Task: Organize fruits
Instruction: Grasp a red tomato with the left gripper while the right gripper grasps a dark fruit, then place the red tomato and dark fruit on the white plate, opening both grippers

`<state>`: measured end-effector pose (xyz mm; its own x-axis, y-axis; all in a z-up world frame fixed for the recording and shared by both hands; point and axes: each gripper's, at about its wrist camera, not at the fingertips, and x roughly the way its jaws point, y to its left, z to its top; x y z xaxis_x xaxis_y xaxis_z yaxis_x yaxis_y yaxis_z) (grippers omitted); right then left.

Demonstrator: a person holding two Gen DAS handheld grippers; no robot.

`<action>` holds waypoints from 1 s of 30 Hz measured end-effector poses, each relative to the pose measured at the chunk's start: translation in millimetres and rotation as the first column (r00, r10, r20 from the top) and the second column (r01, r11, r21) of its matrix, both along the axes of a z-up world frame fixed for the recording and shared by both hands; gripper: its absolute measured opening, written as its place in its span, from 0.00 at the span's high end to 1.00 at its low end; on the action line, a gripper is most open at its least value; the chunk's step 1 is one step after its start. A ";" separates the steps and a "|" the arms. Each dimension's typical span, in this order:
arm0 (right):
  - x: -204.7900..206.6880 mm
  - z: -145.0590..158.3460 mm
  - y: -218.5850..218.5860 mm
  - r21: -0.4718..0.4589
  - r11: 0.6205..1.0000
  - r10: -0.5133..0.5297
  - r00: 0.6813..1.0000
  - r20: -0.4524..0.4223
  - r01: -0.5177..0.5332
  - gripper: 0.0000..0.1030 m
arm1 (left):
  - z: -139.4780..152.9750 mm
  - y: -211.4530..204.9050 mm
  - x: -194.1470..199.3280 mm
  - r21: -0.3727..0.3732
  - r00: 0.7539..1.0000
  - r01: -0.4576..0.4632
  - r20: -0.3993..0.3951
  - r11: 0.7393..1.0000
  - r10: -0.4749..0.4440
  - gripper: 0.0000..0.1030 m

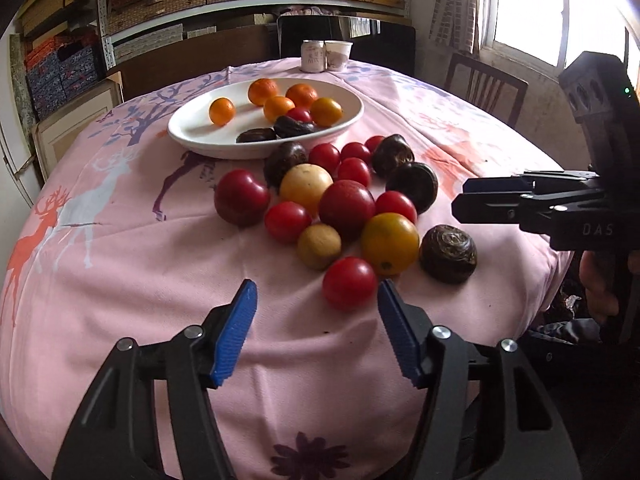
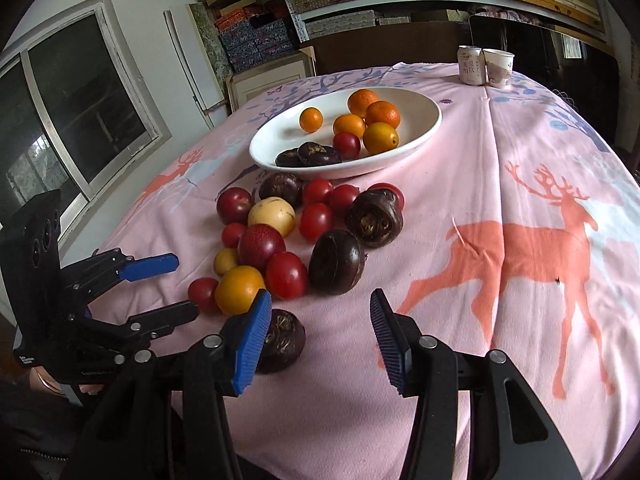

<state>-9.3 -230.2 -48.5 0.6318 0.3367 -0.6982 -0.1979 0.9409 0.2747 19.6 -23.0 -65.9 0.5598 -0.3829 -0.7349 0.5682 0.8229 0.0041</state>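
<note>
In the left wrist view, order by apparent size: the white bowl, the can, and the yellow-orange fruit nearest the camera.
1. White bowl, clearly largest.
2. Yellow-orange fruit.
3. Can.

The fruit is much nearer than the can, so their true order is unsure.

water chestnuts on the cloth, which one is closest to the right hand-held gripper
The lone water chestnut beside the right hand-held gripper, partly behind its left fingertip. It lies apart from the fruit pile; the other dark ones sit farther back toward the white bowl.

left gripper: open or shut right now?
Open. In its own wrist view the left gripper shows its blue pads spread wide with only pink tablecloth between them, nothing held; a red tomato sits just ahead.
</note>
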 end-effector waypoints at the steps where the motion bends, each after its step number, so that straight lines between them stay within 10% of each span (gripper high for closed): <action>1: -2.2 0.5 1.0 -0.001 1.000 -0.001 1.000 0.003 0.001 0.50 | -2.8 -3.1 0.8 -0.003 1.000 0.006 -0.012 1.000 -0.006 0.50; 5: -5.4 0.7 2.5 -0.023 1.000 0.003 1.000 0.007 -0.003 0.50 | -8.4 -11.3 2.5 -0.030 1.000 0.019 -0.015 0.999 -0.020 0.73; 20: -10.6 -16.0 46.9 -0.174 0.978 0.120 0.992 0.027 -0.113 0.60 | 14.7 11.6 -4.5 -0.088 1.000 -0.025 0.011 0.996 0.026 0.73; 30: 13.7 26.0 4.3 -0.050 0.998 0.034 0.996 0.088 -0.030 0.60 | 31.6 6.3 20.8 -0.101 0.999 -0.031 0.040 0.994 0.035 0.73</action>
